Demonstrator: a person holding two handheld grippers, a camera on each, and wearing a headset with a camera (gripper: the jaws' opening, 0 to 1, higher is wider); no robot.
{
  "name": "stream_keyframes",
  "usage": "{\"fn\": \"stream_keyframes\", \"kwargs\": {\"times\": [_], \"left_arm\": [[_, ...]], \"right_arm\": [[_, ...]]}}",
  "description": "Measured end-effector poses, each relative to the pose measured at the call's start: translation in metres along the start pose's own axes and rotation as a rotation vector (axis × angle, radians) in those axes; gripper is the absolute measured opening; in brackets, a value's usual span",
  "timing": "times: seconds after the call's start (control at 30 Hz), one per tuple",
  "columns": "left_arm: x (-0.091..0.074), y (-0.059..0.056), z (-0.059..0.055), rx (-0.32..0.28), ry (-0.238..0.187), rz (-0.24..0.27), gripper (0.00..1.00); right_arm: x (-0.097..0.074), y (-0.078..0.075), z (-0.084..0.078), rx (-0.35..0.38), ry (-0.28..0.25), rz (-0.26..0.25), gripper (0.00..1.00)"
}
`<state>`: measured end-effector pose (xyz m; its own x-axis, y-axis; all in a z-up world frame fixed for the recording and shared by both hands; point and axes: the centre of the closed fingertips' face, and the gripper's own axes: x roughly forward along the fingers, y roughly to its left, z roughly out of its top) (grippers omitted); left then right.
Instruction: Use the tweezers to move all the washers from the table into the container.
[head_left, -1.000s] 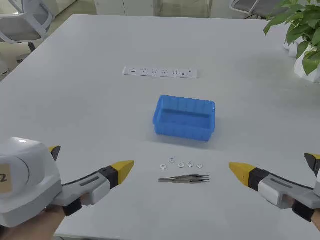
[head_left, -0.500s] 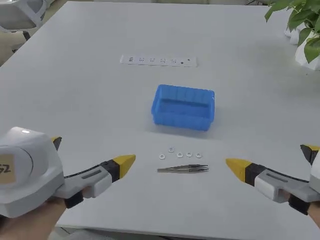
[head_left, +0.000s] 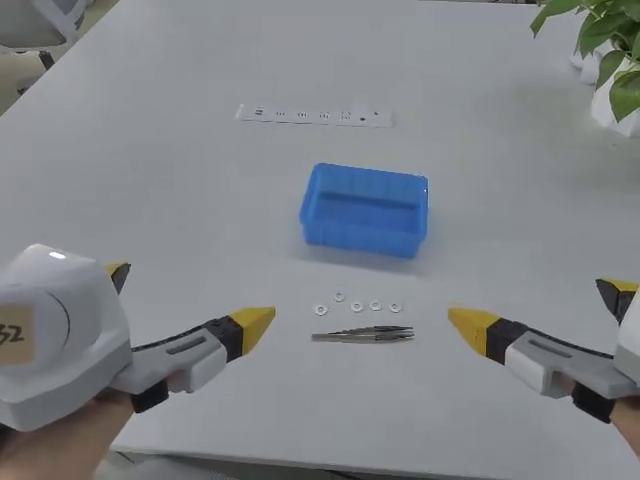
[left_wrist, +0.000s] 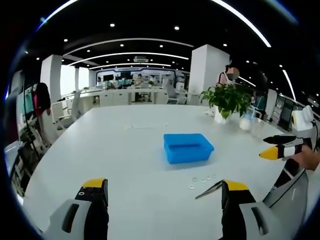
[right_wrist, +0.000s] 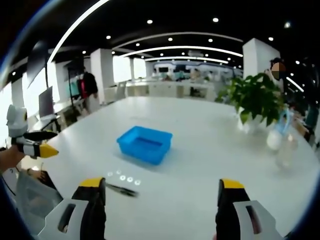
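Task is judged at its very start, nothing done yet. Five washers (head_left: 357, 306) are counted on the table (head_left: 180, 220), laid in a loose row just in front of the blue container (head_left: 362, 238). No washer is made out inside the container, though its floor is only partly shown. The tweezers (head_left: 362, 335) are lying flat just beside the row, on the near side, untouched and apart from both grippers.

The left gripper (left_wrist: 164, 185) is held wide open with nothing between its jaws, low over the table to the left of the tweezers. The right gripper (right_wrist: 159, 183) is likewise spread wide and empty, off to the right. Tweezers pickup and all five transfers are judged left to do.

Washers are seen as small flat pale rings, low contrast against the light tabletop, each apart from its neighbours. Tweezers are seen as thin dark metal; which end is the tip cannot be told.
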<state>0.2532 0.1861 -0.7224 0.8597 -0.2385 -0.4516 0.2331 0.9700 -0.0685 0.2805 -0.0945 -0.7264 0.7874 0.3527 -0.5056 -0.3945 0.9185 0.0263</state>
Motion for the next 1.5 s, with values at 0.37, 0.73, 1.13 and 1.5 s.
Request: {"fn": "stream_keyframes", "kwargs": {"times": [0.37,0.73,1.13,1.5], "left_arm": [[0.012,-0.006,0.0,0.035,0.009,-0.02,0.97],[0.026,-0.015,-0.001,0.086,0.033,-0.066,0.92],[0.044,-0.032,-0.016,0.207,0.099,-0.172,0.71],[0.071,-0.056,-0.043,0.314,0.199,-0.312,0.34]], "right_arm": [[0.009,0.001,-0.003,-0.02,0.009,0.014,0.91],[0.019,0.0,-0.009,-0.021,0.028,0.018,0.88],[0.028,-0.001,-0.017,-0.02,0.054,0.021,0.85],[0.038,-0.002,-0.025,-0.019,0.078,0.017,0.83]]}}
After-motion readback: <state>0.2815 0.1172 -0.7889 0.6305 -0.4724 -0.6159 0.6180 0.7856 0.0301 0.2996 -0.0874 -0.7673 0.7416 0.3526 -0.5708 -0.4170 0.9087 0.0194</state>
